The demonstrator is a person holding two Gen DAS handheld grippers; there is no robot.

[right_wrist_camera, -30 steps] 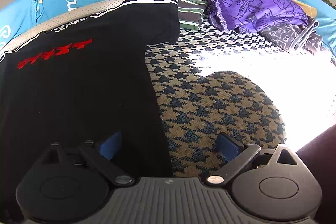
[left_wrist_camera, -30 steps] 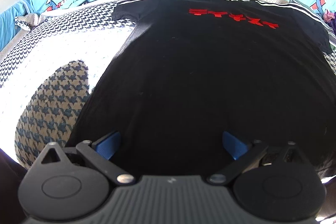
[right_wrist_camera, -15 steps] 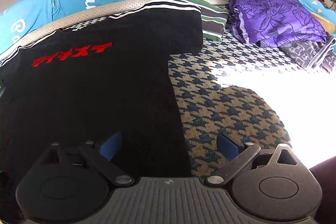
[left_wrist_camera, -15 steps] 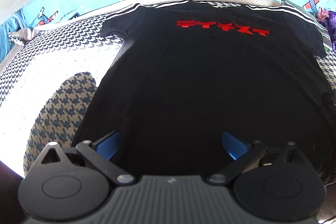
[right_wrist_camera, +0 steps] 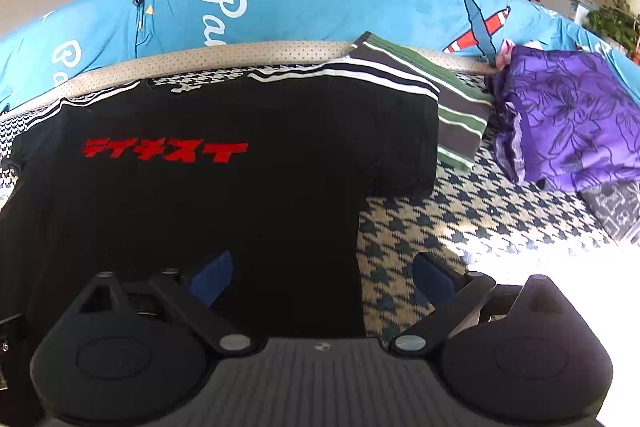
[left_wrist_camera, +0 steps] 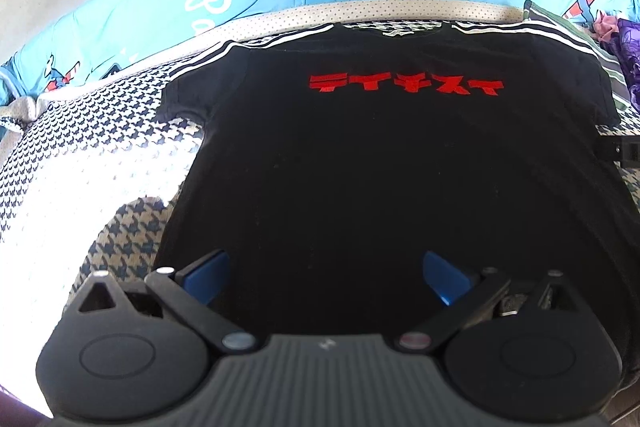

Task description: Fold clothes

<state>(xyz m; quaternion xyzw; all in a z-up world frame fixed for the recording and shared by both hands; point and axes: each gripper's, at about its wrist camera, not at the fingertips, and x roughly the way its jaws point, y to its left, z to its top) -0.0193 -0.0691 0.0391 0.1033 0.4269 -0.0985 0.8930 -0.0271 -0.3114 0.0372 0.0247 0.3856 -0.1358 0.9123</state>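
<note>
A black T-shirt (left_wrist_camera: 380,163) with red lettering (left_wrist_camera: 404,85) lies spread flat, front up, on a houndstooth cover (left_wrist_camera: 92,163); white stripes run along its shoulders. My left gripper (left_wrist_camera: 326,277) hovers open above the shirt's lower hem, nothing between its blue pads. In the right wrist view the same T-shirt (right_wrist_camera: 208,195) fills the left half, its right sleeve (right_wrist_camera: 400,131) lying out toward a folded striped garment. My right gripper (right_wrist_camera: 322,277) is open over the shirt's right side edge, one pad above the black cloth and the other above the cover.
A folded green and grey striped garment (right_wrist_camera: 460,115) and a purple floral cloth (right_wrist_camera: 572,131) lie to the right. A blue printed bolster (right_wrist_camera: 300,7) rims the far side. Bright sunlight washes out the cover (right_wrist_camera: 540,255) at the near right and the left.
Both cameras have tipped upward, so the shirt's collar, the bolster and the room behind come further into view. Both grippers stay open and the shirt has not moved.
</note>
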